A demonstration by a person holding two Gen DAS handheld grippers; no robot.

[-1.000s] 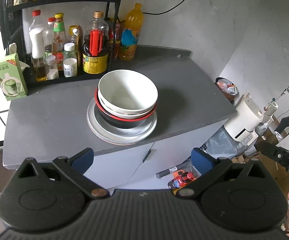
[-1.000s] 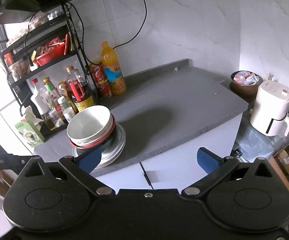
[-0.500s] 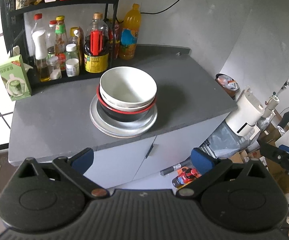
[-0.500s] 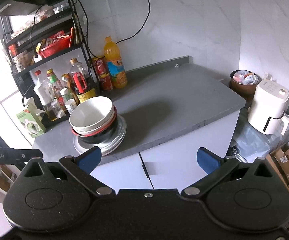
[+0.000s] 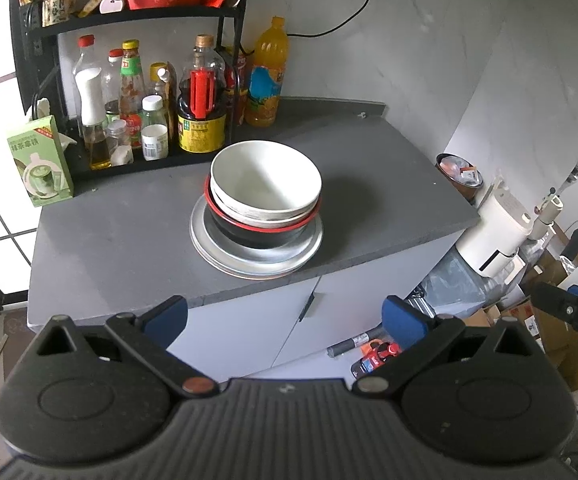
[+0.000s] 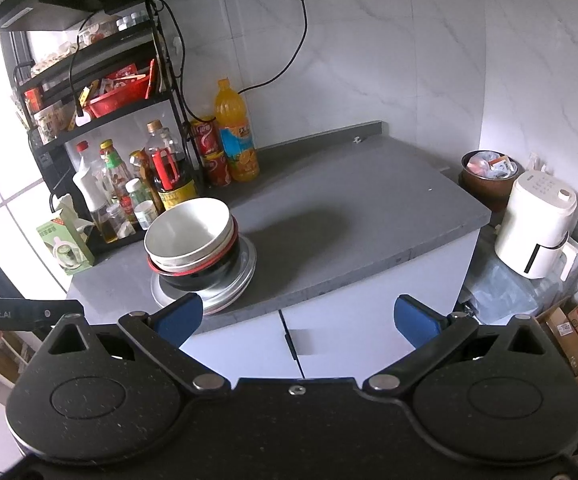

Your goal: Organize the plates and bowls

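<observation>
A white bowl (image 5: 265, 178) (image 6: 189, 232) tops a stack: it nests in another pale bowl inside a black bowl with a red rim (image 5: 261, 232) (image 6: 197, 272), all on silver plates (image 5: 257, 256) (image 6: 229, 292) on the grey counter (image 5: 129, 232) (image 6: 349, 220). My left gripper (image 5: 285, 316) hangs open in front of the counter's edge, well short of the stack, nothing between its blue-padded fingers. My right gripper (image 6: 297, 316) is open too, held off the counter, with the stack to its upper left.
A black rack (image 5: 129, 80) (image 6: 109, 140) of sauce bottles stands at the back left, an orange drink bottle (image 5: 267, 72) (image 6: 237, 136) beside it and a green carton (image 5: 41, 160) at the left. A white appliance (image 6: 537, 232) and a bin (image 6: 489, 172) sit right of the counter.
Both grippers have drawn back and away from the counter, so the stack looks smaller and more of the cabinet front shows. The stack itself has not moved.
</observation>
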